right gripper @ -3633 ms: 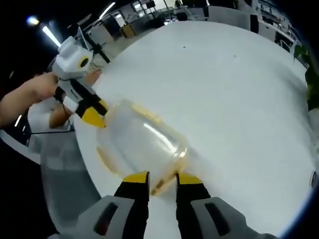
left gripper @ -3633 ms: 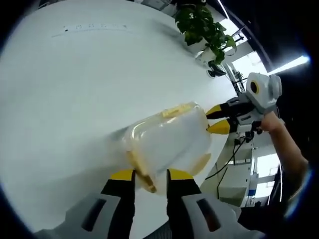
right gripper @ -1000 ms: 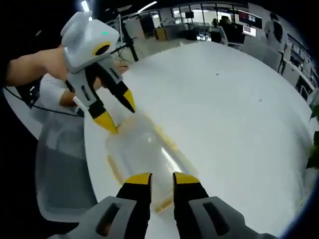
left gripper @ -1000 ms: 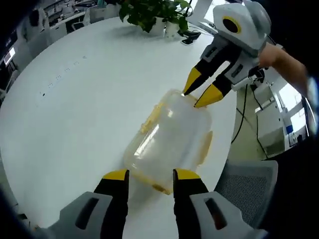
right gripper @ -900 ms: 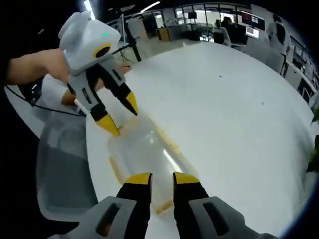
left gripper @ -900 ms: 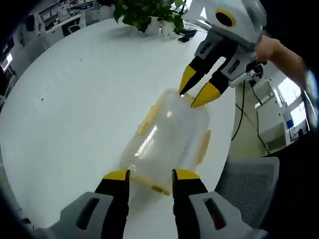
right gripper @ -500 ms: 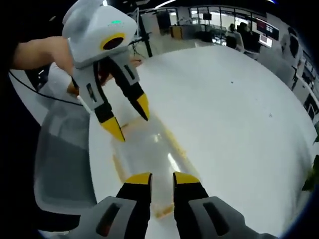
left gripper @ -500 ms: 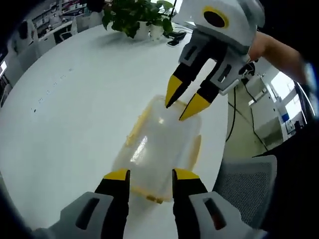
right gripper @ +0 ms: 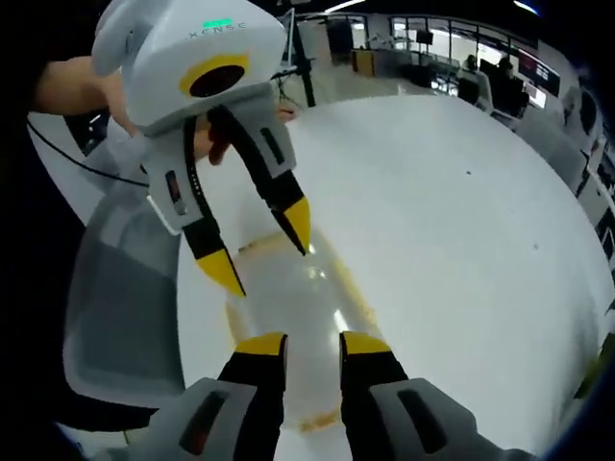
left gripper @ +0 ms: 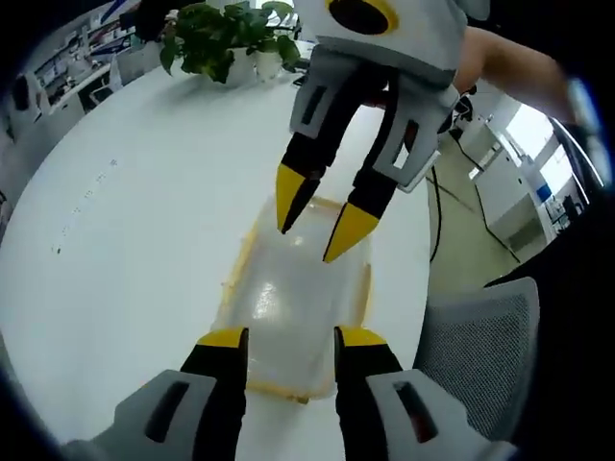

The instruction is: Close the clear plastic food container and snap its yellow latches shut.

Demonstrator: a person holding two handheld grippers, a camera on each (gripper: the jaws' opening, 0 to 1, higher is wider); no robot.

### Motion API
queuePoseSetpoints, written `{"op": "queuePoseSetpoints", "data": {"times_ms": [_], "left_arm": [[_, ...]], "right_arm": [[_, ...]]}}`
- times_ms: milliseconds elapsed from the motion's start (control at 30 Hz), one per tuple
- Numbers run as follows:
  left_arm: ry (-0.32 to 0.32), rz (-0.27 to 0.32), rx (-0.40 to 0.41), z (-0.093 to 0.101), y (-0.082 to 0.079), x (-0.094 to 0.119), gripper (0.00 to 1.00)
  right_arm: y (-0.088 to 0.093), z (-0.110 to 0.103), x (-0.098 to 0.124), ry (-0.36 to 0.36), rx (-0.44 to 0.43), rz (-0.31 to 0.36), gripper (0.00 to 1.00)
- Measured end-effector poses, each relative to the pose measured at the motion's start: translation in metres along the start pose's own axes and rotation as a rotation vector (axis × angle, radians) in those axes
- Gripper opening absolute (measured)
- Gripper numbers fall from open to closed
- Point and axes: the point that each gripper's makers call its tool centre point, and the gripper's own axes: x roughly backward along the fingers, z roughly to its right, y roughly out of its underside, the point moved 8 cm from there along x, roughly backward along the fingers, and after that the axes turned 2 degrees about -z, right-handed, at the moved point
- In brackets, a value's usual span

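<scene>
Clear plastic food container lying lid-up on the round white table, close to the table's near edge, with a grey mesh chair just beyond that edge. From the left gripper view: left gripper with its yellow tips spread apart over the container's near end, nothing clamped between them, contact with the lid not determinable; right gripper coming in from the far side, tips parted, poised over the container's far end, touching or just above not determinable. Yellow latches visible as strips along both long sides and at the near end of the container; snapped or loose not determinable. Potted plant at the far side of the table, well apart from the container; wide bare tabletop on that side of the container. From the right gripper view: same container seen from the opposite end, right gripper tips apart over the end nearest its camera, left gripper tips open over the far end, a hand behind its body. Also shown here, beyond the table on the side away from the container: office desks in the background. Chair tight against the table edge beside the container.
</scene>
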Motion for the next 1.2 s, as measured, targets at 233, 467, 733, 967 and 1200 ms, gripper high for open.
{"op": "queuePoseSetpoints", "data": {"times_ms": [233, 467, 733, 967, 1200], "left_arm": [[0.015, 0.003, -0.030, 0.007, -0.004, -0.004, 0.34], [0.017, -0.002, -0.050, 0.012, -0.007, -0.011, 0.32], [0.017, -0.006, -0.055, 0.014, -0.008, -0.016, 0.32], [0.024, -0.009, -0.073, 0.021, -0.006, -0.016, 0.38], [-0.009, -0.031, -0.148, 0.026, -0.005, -0.018, 0.41]], "right_arm": [[0.000, -0.002, -0.009, -0.014, 0.069, -0.044, 0.19], [-0.007, 0.000, -0.016, -0.007, 0.091, -0.053, 0.19], [-0.010, 0.001, -0.020, 0.004, 0.100, -0.056, 0.19], [-0.013, 0.007, -0.019, 0.036, 0.099, -0.039, 0.21], [-0.012, 0.016, -0.019, 0.036, 0.075, -0.040, 0.25]]}}
